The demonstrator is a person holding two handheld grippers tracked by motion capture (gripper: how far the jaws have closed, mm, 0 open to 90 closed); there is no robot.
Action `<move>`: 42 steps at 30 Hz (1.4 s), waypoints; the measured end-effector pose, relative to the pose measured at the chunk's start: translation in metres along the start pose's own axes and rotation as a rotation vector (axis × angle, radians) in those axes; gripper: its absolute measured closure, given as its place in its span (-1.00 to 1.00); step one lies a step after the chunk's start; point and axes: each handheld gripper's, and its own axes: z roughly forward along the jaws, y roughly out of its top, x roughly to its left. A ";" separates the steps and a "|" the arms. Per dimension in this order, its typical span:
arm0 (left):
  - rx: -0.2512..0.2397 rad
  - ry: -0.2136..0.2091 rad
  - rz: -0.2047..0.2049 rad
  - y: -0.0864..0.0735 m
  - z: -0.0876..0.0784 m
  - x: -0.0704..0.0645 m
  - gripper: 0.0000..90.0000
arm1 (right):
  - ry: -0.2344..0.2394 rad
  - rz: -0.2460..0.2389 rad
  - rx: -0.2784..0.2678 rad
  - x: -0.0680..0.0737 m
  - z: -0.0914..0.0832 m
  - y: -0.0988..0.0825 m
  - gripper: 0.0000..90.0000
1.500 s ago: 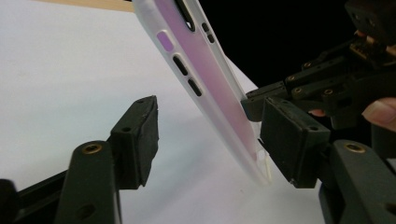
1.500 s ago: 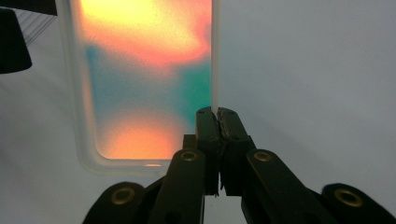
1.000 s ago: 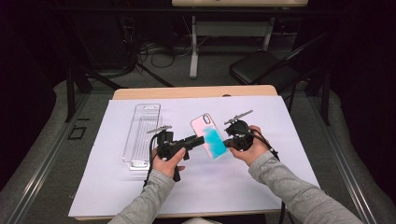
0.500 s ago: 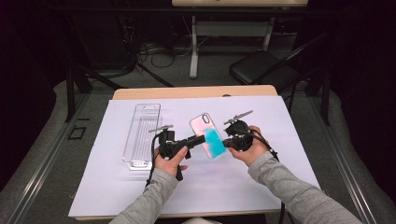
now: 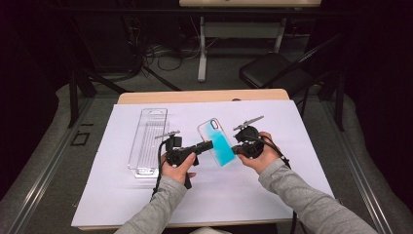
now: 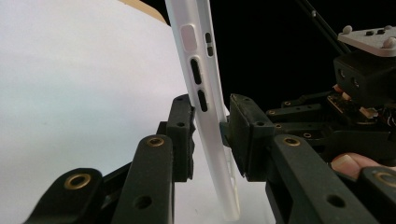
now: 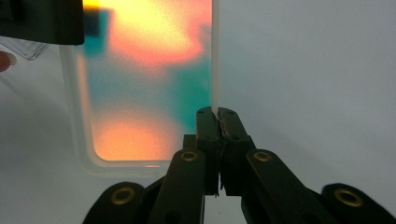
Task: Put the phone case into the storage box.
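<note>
A clear phone case [image 5: 219, 141] with a blue-and-pink back is held up over the white sheet, between the two hands. My right gripper [image 5: 236, 147] is shut on the case's thin side edge [image 7: 215, 70], its pads [image 7: 208, 122] pinched together on the rim. From the left, my left gripper [image 5: 209, 145] straddles the case's other side wall [image 6: 196, 56]. Its jaws have just been closing, and the case stands between the pads [image 6: 243, 130] with a slim gap on the right pad's side. The right gripper's body [image 6: 364, 70] shows beyond.
A clear plastic tray [image 5: 148, 141] lies on the white sheet [image 5: 292, 185] to the left of my left hand. The sheet covers a wooden table [image 5: 195, 96]. A black chair [image 5: 272, 73] and cables stand on the floor behind.
The left gripper's jaws have narrowed around the phone case. Both hands and the case have kept their places.
</note>
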 end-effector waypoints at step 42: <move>-0.033 -0.036 -0.085 -0.001 -0.001 0.004 0.80 | 0.028 0.011 -0.019 -0.001 0.003 0.000 0.96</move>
